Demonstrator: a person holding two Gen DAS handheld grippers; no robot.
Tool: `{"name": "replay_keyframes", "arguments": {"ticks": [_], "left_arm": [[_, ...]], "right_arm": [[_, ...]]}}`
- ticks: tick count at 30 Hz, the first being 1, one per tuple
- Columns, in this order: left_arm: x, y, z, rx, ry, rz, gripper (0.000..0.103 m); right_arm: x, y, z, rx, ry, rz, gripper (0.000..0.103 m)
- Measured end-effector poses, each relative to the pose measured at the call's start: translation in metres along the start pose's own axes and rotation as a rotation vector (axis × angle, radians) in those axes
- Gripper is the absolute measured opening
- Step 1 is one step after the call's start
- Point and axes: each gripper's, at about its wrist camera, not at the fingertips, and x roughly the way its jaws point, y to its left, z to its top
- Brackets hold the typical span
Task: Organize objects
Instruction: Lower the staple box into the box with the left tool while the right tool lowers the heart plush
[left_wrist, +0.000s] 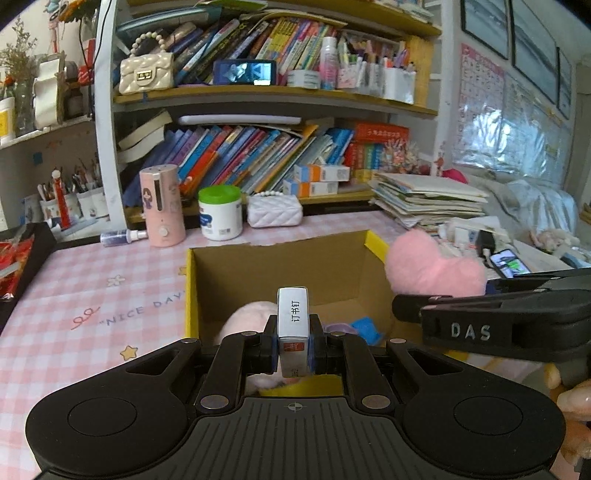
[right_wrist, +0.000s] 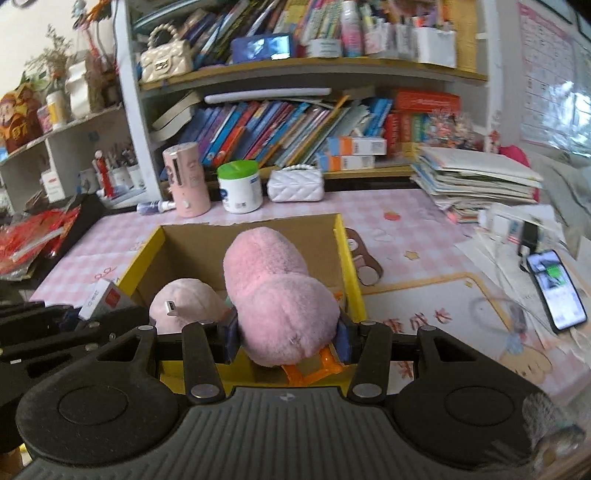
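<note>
My left gripper (left_wrist: 293, 350) is shut on a small silver box of staples (left_wrist: 293, 325), held upright over the near side of an open cardboard box (left_wrist: 280, 266) with yellow edges. My right gripper (right_wrist: 288, 338) is shut on a pink plush heart (right_wrist: 277, 291), held over the same cardboard box (right_wrist: 251, 236). In the left wrist view the pink plush heart (left_wrist: 432, 266) shows at the box's right rim, in front of the right gripper's black arm. Inside the box lie a pale pink plush item (right_wrist: 184, 306), a blue piece (left_wrist: 364, 328) and an orange piece (right_wrist: 314, 369).
A pink cylinder (left_wrist: 162, 206), a green-lidded white jar (left_wrist: 220, 212), a white quilted purse (left_wrist: 275, 210) and a small spray bottle (left_wrist: 122, 236) line the desk's back. Stacked papers (left_wrist: 428, 199) and a lit phone (right_wrist: 556, 291) lie right; a black tray (left_wrist: 33, 254) left.
</note>
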Motion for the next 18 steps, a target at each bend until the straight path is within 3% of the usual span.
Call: {"name": "replay_keyframes", "arguments": {"ticks": [18], "left_arm": [[0.047,0.003,-0.001,0.015,0.090,0.084,0.013]], "right_arm": [[0.101,0.016,0.005,-0.261,0.212,0.079,0.046]]}}
